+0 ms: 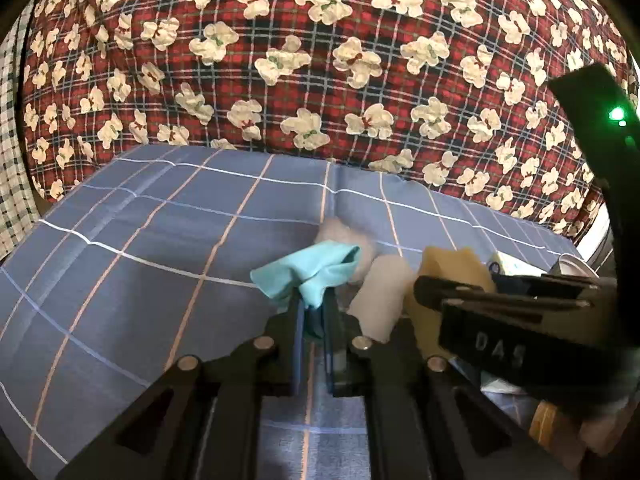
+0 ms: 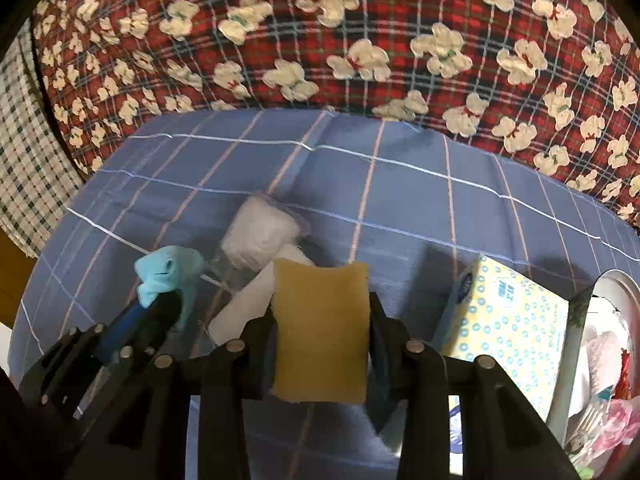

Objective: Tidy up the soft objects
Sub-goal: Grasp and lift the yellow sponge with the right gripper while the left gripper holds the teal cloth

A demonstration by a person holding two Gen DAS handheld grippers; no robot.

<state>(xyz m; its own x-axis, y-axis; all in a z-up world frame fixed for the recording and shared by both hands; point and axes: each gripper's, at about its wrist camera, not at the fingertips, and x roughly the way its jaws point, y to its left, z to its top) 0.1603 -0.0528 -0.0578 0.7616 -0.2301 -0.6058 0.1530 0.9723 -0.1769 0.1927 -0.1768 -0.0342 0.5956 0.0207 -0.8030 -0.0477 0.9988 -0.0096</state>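
Yellow sponge [image 2: 320, 332] gripped flat in the right claw [image 2: 322, 320], teal cloth [image 1: 308, 276] pinched in the narrow left claw [image 1: 312, 312]; both held above the blue checked bed sheet [image 1: 140, 260], presumably for sorting. White soft items [image 2: 260, 236] beyond are indistinct; tissue box [image 2: 508, 320] at right, partly cut off.

Before me lies a bed under a blue sheet [image 1: 160, 240] crossed by white and pink lines. Behind it rises a red plaid quilt [image 1: 320, 60] printed with cream bears, filling the upper view. At my far left hangs a green-and-white checked cloth [image 2: 28, 152]. Lighting is dim and warm; creases shade the sheet.
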